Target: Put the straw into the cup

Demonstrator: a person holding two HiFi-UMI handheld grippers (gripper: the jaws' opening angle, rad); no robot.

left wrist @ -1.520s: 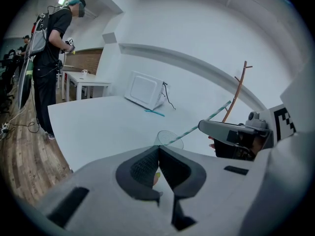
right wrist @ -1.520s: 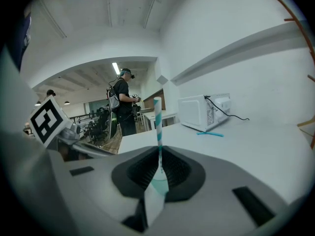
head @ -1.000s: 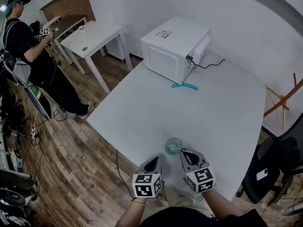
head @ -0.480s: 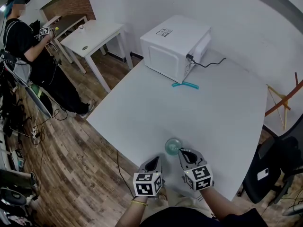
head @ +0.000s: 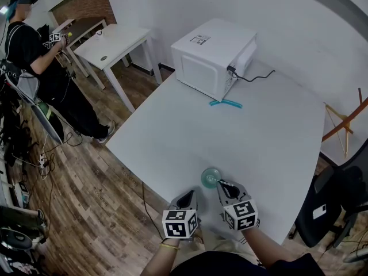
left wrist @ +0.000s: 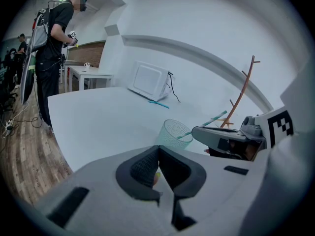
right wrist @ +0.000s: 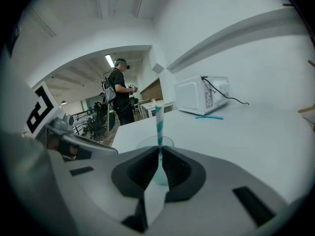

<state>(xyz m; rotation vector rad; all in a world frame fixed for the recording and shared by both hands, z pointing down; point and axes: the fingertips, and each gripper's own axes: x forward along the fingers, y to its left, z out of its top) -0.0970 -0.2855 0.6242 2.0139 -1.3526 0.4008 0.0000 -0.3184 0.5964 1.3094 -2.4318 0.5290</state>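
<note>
Both forearms came in from the bottom edge of the head view, side by side, each gripper tipped forward and somewhat downward over the near edge of the white surface (head: 259, 137). The left gripper (head: 186, 196) hung just short of the cup (head: 210, 177), apart from it. Its jaws were pressed together at the tips, with nothing clamped between them. The right gripper (head: 223, 186) sat just beside the cup on its right. Its jaws were nearly closed and pinched a teal-and-white striped straw (right wrist: 159, 117).

In the right gripper view the straw stood almost upright above the pads. In the left gripper view it slanted, with its upper end toward the right gripper and its lower end inside the cup's rim.

By count there were two grippers, one clear greenish cup standing upright, and one striped straw in the grip. One white microwave (head: 213, 56) stood at the far end of the surface. Close in front of it lay a teal item (head: 225, 103), and I could not tell whether it was one piece or two. One other person (head: 34, 56) stood well apart, beside a second white table (head: 115, 42).
</note>
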